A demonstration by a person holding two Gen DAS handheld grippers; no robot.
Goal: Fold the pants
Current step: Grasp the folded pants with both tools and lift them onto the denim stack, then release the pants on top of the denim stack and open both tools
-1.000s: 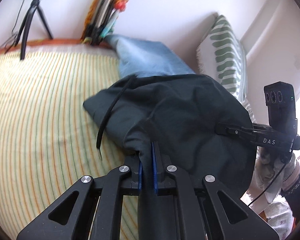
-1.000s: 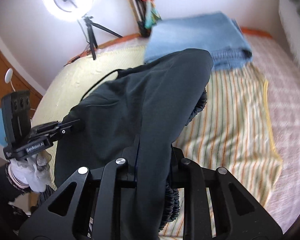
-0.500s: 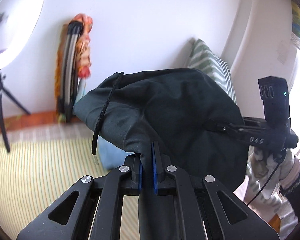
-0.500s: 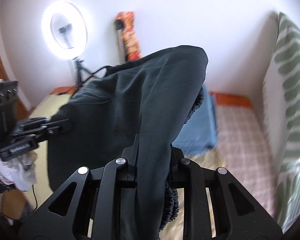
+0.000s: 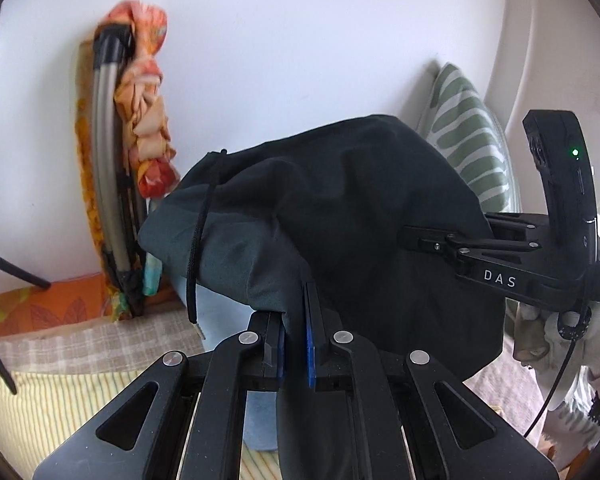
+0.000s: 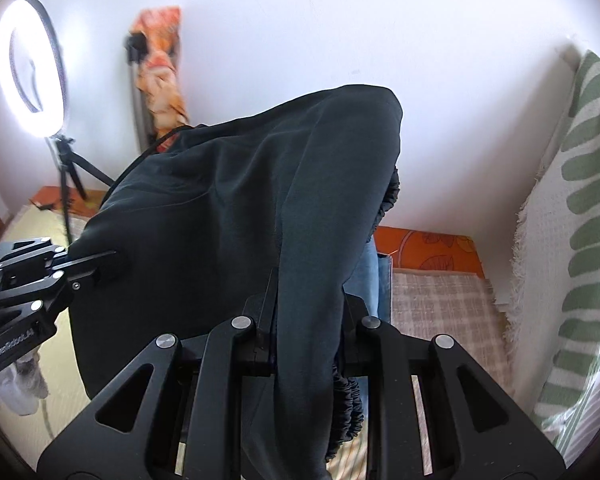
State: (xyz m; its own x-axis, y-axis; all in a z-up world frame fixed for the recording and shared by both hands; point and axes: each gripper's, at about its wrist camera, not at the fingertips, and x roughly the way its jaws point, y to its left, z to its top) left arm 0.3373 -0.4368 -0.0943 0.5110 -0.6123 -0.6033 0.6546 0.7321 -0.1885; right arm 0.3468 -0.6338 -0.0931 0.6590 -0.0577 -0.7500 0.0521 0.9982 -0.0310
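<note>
I have the dark green-black fabric pants [image 5: 360, 216] lifted off the striped bed sheet [image 5: 40, 400], bunched, no neat fold yet. My left gripper [image 5: 296, 320] and right gripper [image 6: 308, 312] are each clenched on a pinch of them; laying flat and folding remain.

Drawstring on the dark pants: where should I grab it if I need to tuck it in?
Take the drawstring near its free tip, coming from the left in the left wrist view. It hangs loose down the pants there, clear of both clamped grippers.

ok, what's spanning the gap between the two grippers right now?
The dark pants, and nothing else. Left gripper and right gripper are each shut on an edge, the cloth draped between them. Both wrist views show it.
</note>
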